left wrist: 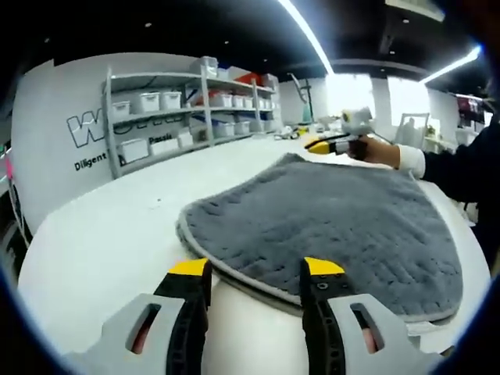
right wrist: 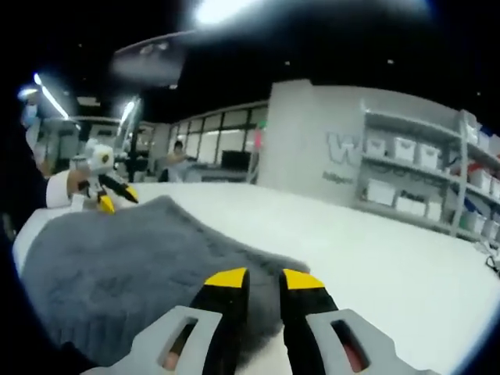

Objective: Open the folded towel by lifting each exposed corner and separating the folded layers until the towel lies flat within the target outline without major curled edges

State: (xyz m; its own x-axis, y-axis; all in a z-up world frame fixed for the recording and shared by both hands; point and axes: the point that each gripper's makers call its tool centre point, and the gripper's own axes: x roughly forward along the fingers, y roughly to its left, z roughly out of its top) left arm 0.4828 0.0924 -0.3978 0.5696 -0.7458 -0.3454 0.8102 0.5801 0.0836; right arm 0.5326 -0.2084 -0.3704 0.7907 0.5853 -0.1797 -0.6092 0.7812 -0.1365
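Towel: grey, spread on white table, looks near flat; outline not seen.
L gripper: tips spread, empty, just short of near hem.
R gripper: tips narrowly apart over corner; grip cannot tell.
Risk: uneven pull by one side likely curls hem or drags towel askew.
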